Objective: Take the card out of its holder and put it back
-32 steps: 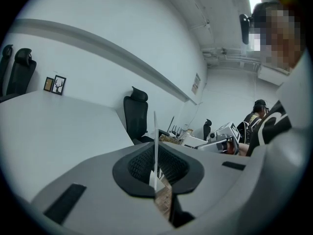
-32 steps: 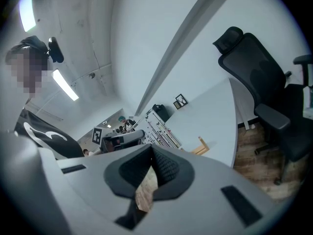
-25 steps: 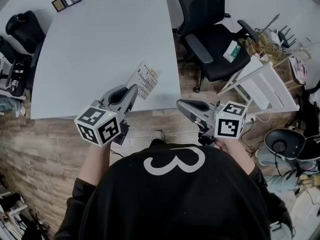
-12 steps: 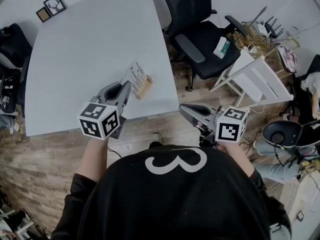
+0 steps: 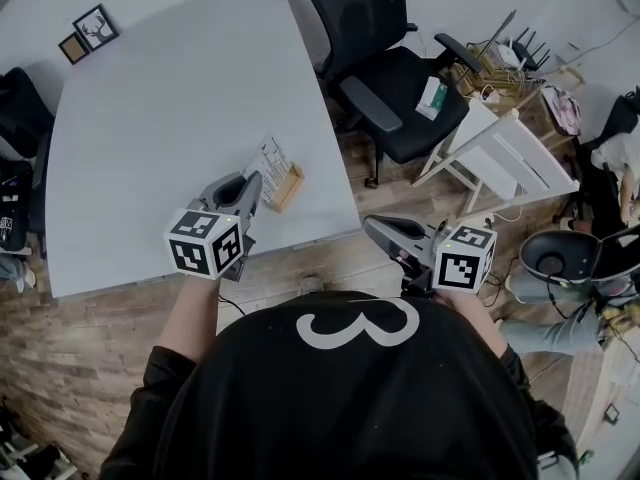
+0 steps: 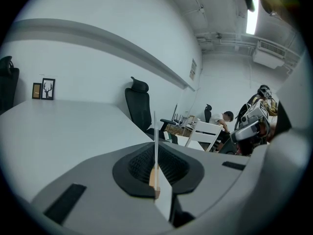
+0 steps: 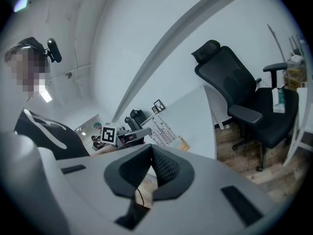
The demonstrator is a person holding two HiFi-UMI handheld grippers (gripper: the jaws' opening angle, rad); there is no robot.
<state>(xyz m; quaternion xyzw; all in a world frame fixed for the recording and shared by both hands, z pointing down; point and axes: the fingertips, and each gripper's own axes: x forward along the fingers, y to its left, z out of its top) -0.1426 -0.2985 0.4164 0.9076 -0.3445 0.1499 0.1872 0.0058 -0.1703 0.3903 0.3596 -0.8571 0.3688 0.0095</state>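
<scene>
1. L gripper (image 5: 252,188) jaws look clamped on card (image 5: 270,156) edge; card stands in wooden holder (image 5: 289,186), near-right corner of table (image 5: 150,118).
2. R gripper (image 5: 374,227) jaws closed, empty, off table to the right.
3. Pull straight along slot; brace holder w/ R, else it prob tips.

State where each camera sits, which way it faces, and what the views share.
Head view: on the person's head, facing steeply down at the table; black shirt, left hand-held gripper and right hand-held gripper show.
Left gripper view: on the left hand-held gripper, facing across the table; its jaws clamp the card edge-on.
Right gripper view: on the right hand-held gripper, off the table, facing the card; jaws together, empty.
Shared: all show the wooden holder.
</scene>
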